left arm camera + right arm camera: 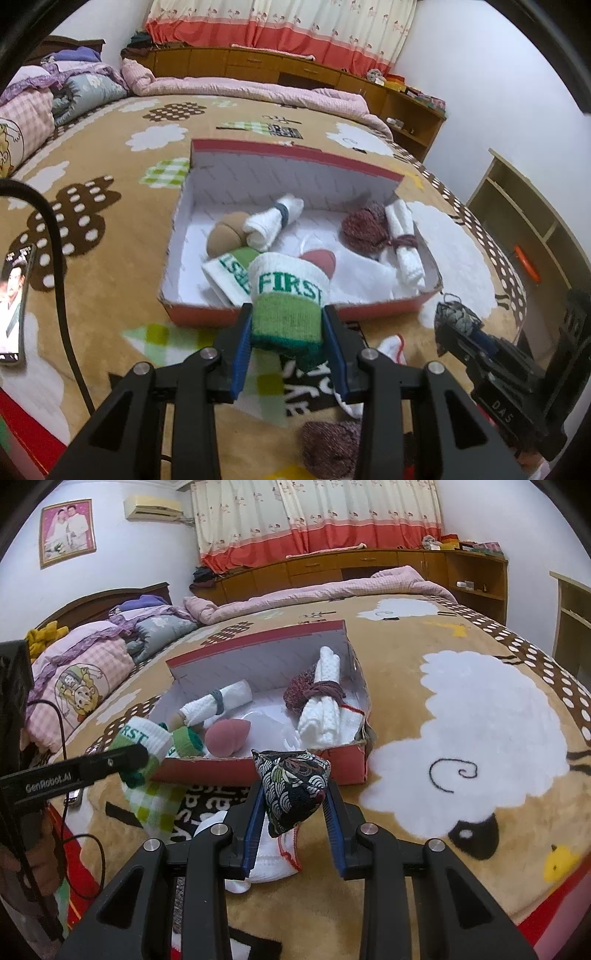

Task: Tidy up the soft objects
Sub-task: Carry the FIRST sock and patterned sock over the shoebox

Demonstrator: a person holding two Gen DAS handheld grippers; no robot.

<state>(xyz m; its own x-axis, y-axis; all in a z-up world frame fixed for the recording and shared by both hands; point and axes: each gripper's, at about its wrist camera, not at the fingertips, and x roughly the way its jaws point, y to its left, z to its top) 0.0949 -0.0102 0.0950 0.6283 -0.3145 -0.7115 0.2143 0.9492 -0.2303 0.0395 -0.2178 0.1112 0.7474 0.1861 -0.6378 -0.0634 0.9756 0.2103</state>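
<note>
My left gripper is shut on a rolled green and white sock marked FIRST, held just in front of a red cardboard box with a white inside. In the right wrist view that sock hangs at the box's near left corner. My right gripper is shut on a dark patterned fabric pouch, held before the box's near wall. Inside the box lie white towel rolls, a maroon knit piece, a tan soft ball, a second FIRST sock and pink sponges.
The box sits on a tan sheep-print blanket over a bed. A white sock with red trim and a maroon knit item lie close to me. A phone and a black cable are at the left. Quilts pile up beyond.
</note>
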